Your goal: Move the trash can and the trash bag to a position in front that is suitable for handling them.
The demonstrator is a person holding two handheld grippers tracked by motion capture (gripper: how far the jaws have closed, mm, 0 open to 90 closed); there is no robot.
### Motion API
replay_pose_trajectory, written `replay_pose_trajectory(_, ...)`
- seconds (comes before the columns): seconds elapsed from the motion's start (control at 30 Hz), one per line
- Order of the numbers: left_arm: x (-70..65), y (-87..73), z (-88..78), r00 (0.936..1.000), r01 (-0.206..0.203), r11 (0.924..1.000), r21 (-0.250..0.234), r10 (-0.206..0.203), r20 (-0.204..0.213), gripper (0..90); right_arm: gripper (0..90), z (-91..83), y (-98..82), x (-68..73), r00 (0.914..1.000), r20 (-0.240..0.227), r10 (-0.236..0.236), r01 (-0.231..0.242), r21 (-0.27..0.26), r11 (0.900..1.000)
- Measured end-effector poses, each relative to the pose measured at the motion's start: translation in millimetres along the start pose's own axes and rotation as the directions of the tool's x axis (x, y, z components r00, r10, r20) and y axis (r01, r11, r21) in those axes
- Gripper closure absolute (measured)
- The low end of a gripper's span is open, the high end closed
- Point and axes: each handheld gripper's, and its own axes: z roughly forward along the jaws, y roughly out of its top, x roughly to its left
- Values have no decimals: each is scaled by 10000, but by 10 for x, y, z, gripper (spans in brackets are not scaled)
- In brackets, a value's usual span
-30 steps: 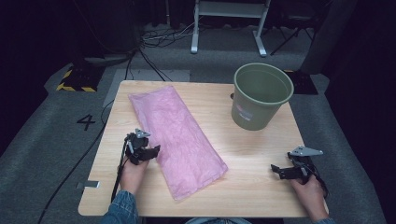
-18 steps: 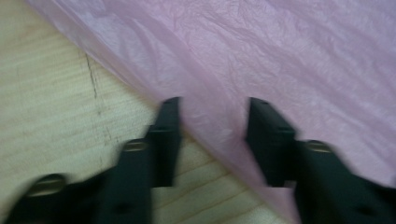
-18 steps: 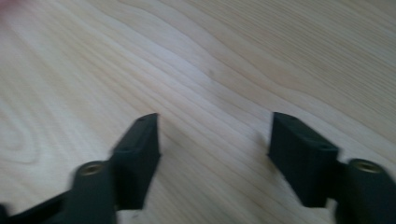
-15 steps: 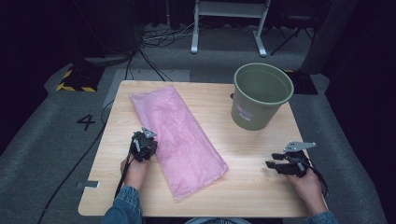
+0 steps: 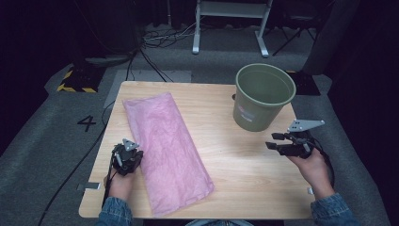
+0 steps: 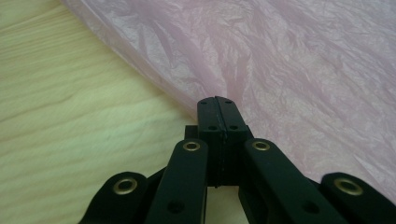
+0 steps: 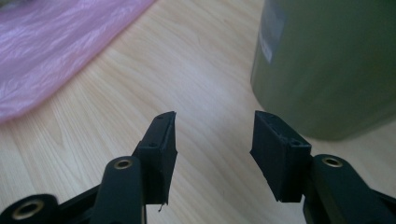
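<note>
Pink plastic bag [image 5: 164, 153]: flat, crinkled; grip by left gripper [image 6: 217, 103], jaws together at its edge, unclear. Right gripper [image 7: 212, 140]: jaws apart, empty, beside green bucket [image 5: 261, 96].

Denim sleeves [image 5: 335, 212]; black fingers [image 7: 161, 140] with brass rivets, trailing black cables.

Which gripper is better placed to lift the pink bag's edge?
Left, probably. The left gripper is at the pink bag's near edge, fingers together. The right gripper hangs open beside the green bucket, across bare table.
</note>
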Motion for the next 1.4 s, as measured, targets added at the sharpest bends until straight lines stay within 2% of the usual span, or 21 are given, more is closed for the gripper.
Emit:
replay_pose_trajectory(0.1, 6, -78, -79, 9999, 155, 9998, -152, -155, 1, 897, 501, -24, 187, 8, 9997, 41, -255, 255, -103, 9996)
replay_pose_trajectory(0.17, -41, -142, -155, 9996, 156, 9997, -192, -152, 240, 897, 501, -37, 305, 14, 9990, 45, -436, 437, -197, 9989)
replay_pose_trajectory(0.23, -135, -192, -241, 9995, -159, 9996, -230, 165, 272, 893, 500, -56, 419, 23, 9983, 86, -579, 581, -311, 9978)
replay_pose_trajectory(0.27, -184, -216, -277, 9991, -354, 9992, -208, 359, 223, 808, 498, -75, 538, 25, 9977, 49, -680, 681, -458, 9966)
replay_pose_trajectory(0.3, -213, -233, -298, 9987, -455, 9988, -204, 459, 212, 808, 498, -75, 538, 25, 9977, 49, -680, 681, -458, 9966)
replay_pose_trajectory(0.33, -239, -259, -332, 9980, -579, 9982, -168, 583, 234, 676, 494, -87, 641, 22, 9968, 114, -787, 792, -556, 9953)
replay_pose_trajectory(0.37, -248, -274, -349, 9981, -560, 9982, -204, 566, 263, 676, 494, -87, 641, 22, 9968, 114, -787, 792, -556, 9953)
replay_pose_trajectory(0.43, -257, -293, -395, 9975, -649, 9968, -469, 661, 249, 486, 488, -110, 799, -6, 9959, 275, -857, 876, -781, 9931)
replay_pose_trajectory(0.47, -259, -289, -410, 9967, -775, 9953, -573, 788, 216, 486, 488, -110, 799, -6, 9959, 275, -857, 876, -781, 9931)
replay_pose_trajectory(0.5, -272, -275, -423, 9959, -870, 9933, -755, 887, 184, 408, 481, -122, 891, -35, 9967, 304, -756, 783, -978, 9921)
replay_pose_trajectory(0.57, -315, -215, -433, 9903, -1368, 9852, -1036, 1384, 88, 378, 474, -120, 941, -54, 9973, 303, -676, 705, -1098, 9914)
replay_pose_trajectory(0.63, -390, -139, -389, 9788, -2030, 9720, -1185, 2050, 44, 364, 469, -101, 1034, -95, 9974, 368, -620, 659, -1171, 9909)
replay_pose_trajectory(0.67, -426, -103, -332, 9735, -2274, 9686, -1008, 2285, -9, 380, 462, -55, 1117, -134, 9976, 414, -550, 593, -1118, 9920)
replay_pose_trajectory(0.7, -449, -63, -256, 9753, -2208, 9740, -511, 2209, -38, 380, 462, -55, 1117, -134, 9976, 414, -550, 593, -1118, 9920)
replay_pose_trajectory(0.77, -478, 2, -92, 9803, -1887, 9818, 218, 1870, 638, 389, 456, 7, 1183, -171, 9977, 485, -483, 532, -1073, 9928)
replay_pose_trajectory(0.87, -511, 38, 42, 9779, -1982, 9783, 597, 1933, 792, 428, 459, 118, 1265, -216, 9986, 419, -320, 363, -1050, 9938)
replay_pose_trajectory(0.9, -503, 50, 67, 9782, -1941, 9794, 556, 1890, 863, 434, 460, 144, 1280, -223, 9987, 398, -309, 350, -1060, 9937)
replay_pose_trajectory(0.97, -454, 78, 97, 9868, -1449, 9874, 640, 1395, 822, 439, 466, 231, 1314, -233, 9993, 297, -214, 240, -921, 9955)
replay_pose_trajectory(1.07, -344, 97, 132, 9940, -832, 9946, 617, 784, 760, 442, 468, 341, 1336, -216, 9994, 215, -280, 295, -718, 9970)
replay_pose_trajectory(1.17, -290, 103, 148, 9971, -598, 9968, 523, 572, 507, 460, 474, 415, 1342, -172, 9974, 532, -486, 519, -614, 9968)
replay_pose_trajectory(1.4, -233, 123, 183, 9997, -222, 9992, 342, 225, -65, 470, 601, 439, 1368, -146, 9927, 740, -955, 992, -484, 9939)
